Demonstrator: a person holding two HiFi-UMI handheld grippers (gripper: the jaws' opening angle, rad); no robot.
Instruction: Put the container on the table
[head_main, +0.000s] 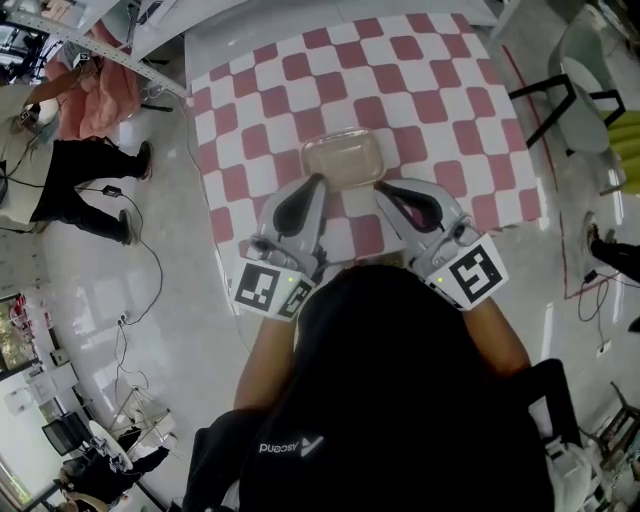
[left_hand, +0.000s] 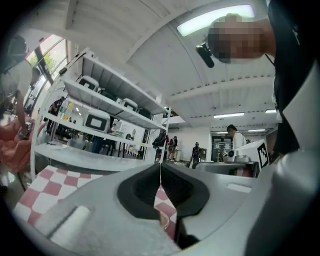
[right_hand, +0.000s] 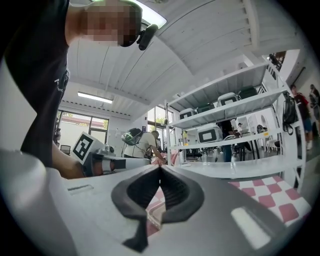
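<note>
Dark-shirted shoulders (head_main: 400, 400) of a person filled the foreground, above a pink-checked worktop (head_main: 440, 100).
Beyond them, the left tongs (head_main: 318, 182) and the right tongs (head_main: 383, 188) each had their jaws pressed together, with their tips at the near corners of a clear container (head_main: 343, 160). It showed at the worktop's middle, between the two.

Left hand-held gripper (head_main: 316, 182), right hand-held gripper (head_main: 382, 187): jaws together, pointing level.

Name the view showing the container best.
Head view: the whole container lies on the checked table, just past the left gripper and right gripper. Each gripper view shows only a sliver below its shut jaws.
</note>
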